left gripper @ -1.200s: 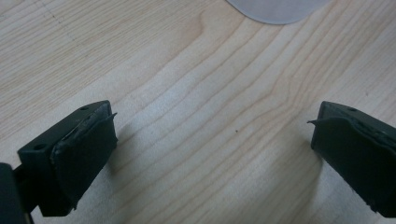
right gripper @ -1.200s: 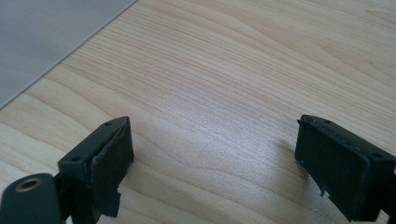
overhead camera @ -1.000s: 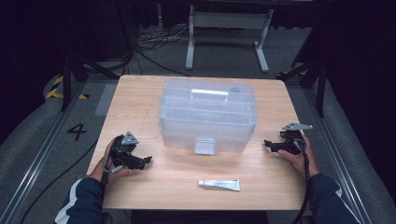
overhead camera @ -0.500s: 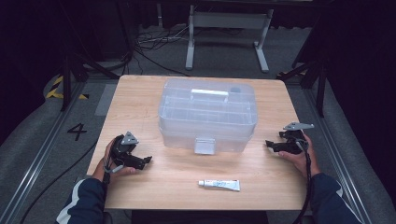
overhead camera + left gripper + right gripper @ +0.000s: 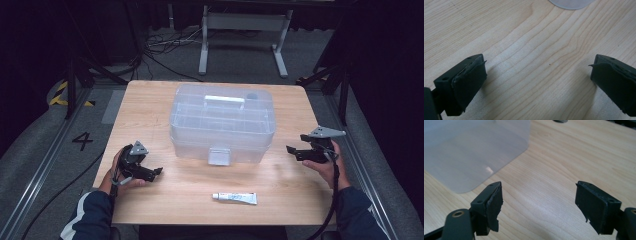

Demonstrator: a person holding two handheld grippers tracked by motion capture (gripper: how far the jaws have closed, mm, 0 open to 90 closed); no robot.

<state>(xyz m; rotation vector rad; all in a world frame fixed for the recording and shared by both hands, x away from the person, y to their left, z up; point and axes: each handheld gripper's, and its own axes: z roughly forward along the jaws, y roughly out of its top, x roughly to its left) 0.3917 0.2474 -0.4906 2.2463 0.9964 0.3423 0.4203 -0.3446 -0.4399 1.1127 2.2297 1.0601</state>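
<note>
A clear plastic storage box (image 5: 223, 120) with a white handle and a front latch stands shut in the middle of the wooden table (image 5: 150, 105). A small white tube (image 5: 235, 198) lies near the front edge, in front of the box. My left gripper (image 5: 155, 172) rests low on the table at the front left, open, jaws wide over bare wood (image 5: 536, 70). My right gripper (image 5: 292, 151) is held at the right of the box, open and empty, with the box corner (image 5: 474, 152) just ahead of it.
The table edge drops to grey floor on all sides. Cables and a metal stand (image 5: 240, 30) lie behind the table. Bare wood lies between each gripper and the box.
Both grippers stay almost still; the right one has shifted very slightly. The box and tube have not moved.
</note>
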